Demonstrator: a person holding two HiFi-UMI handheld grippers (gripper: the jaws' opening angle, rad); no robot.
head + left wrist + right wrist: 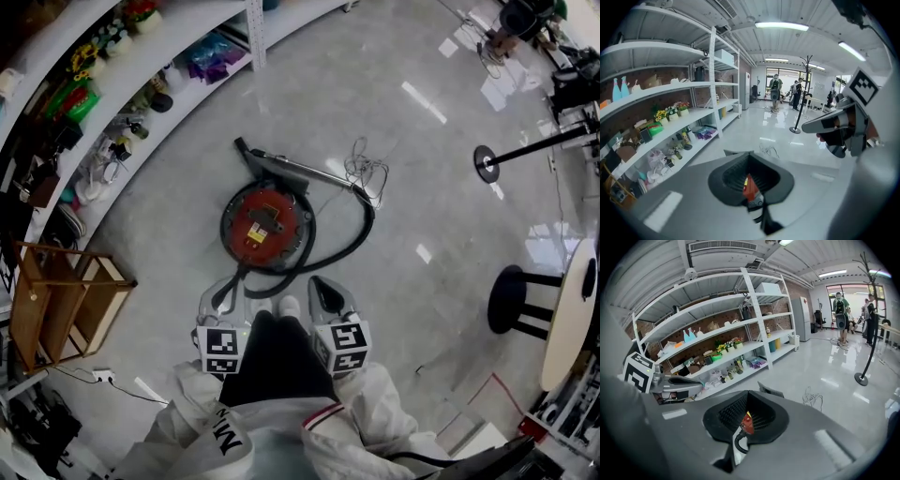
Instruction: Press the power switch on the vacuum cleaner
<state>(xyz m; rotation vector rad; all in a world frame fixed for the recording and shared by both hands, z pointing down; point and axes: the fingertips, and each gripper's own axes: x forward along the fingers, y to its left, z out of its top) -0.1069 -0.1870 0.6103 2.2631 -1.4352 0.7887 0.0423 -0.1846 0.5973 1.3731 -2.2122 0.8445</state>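
While both grippers hung over the floor, the vacuum cleaner (265, 225) sat just beyond their tips, well apart from either and untouched. Left gripper (225, 292) pointed at the vacuum cleaner's near-left edge and right gripper (328, 292) at its near-right edge. Each gripper's own view showed its jaws drawn together to a thin slit with nothing held, and only a sliver of the red body showed through that slit (750, 187) (746, 423). The canister was round, red-topped and black-rimmed, so the body had no clear long axis. Its wand (295, 171) lay flat on the far side of the vacuum cleaner, running from far-left to right. The black hose (347, 248) curved round the vacuum cleaner's right side and near edge. A loose cord bundle (366, 173) lay by the wand's right end. The power switch couldn't be picked out. The floor (422, 234) was pale, glossy and reflective. White shelving (187, 94) ran left of the vacuum cleaner, a wooden rack (66, 300) stood near-left, and a black stool (511, 300) stood far right.
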